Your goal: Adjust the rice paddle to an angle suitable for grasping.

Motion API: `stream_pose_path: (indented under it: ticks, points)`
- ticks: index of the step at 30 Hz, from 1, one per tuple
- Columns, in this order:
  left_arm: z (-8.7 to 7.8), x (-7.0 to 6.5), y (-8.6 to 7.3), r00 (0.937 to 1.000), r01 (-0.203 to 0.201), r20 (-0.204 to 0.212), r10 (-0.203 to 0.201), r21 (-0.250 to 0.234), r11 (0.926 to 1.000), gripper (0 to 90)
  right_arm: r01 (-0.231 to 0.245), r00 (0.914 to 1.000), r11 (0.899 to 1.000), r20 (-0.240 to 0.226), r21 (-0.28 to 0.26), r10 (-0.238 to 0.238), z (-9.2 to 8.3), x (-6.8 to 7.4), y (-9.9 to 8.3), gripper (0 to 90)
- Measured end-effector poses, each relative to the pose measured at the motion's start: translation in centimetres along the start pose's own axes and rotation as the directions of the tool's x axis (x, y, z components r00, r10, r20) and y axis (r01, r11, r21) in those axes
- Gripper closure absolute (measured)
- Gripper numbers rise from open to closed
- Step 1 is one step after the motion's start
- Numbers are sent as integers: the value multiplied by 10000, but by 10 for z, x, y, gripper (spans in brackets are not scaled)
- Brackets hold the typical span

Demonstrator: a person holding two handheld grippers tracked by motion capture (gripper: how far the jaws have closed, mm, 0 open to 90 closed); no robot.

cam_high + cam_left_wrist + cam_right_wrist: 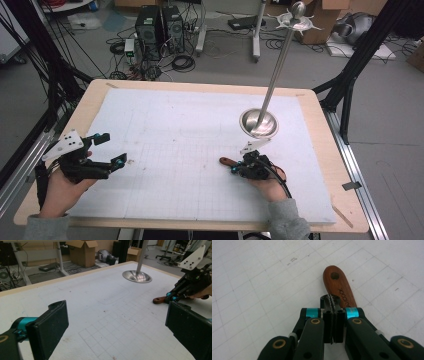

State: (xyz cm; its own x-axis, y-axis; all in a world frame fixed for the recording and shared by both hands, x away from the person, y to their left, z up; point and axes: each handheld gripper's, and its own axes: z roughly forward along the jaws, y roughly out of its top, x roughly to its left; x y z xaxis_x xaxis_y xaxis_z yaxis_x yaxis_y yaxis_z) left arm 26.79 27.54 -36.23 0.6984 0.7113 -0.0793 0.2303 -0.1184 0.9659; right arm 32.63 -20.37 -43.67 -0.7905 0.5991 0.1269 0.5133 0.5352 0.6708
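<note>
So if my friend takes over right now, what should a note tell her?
Left gripper: open, holding nothing, near the table's left side.
Right gripper: shut, just above the wooden handle lying flat on the white mat; whether it pinches the handle can't be told.
Steel stand: upright on the mat, just beyond the right gripper.
Done: right gripper has reached the handle.
Left: probably lift it and take it to the stand.

The wooden handle [226, 161] is lying on the white mat [175, 135], just ahead of the right gripper [235, 169], whose closed jaws are sitting above it. The metal stand [258, 123] is standing just behind them. The left gripper [111, 151] is hovering well apart, over the mat's left edge.
</note>
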Motion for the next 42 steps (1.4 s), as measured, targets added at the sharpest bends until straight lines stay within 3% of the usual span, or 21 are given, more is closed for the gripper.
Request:
stream_pose_path:
  ticks: [17, 29, 42]
  points:
    - [-4, 0, -3, 9999, 13, -115, -12, 30, 10000, 52, 74, 9995, 10000, 307, 30, -75, 5, -4, 7, 897]
    - [-5, -2, -3, 9999, -41, -125, 42, 93, 9999, 52, -243, 9990, 9996, 370, -147, 248, 6, -12, 8, 896]
    - [-4, -2, -5, 9999, -91, -145, 94, 239, 9997, 51, -110, 9985, 9998, 533, -153, 118, 8, -18, 10, 895]
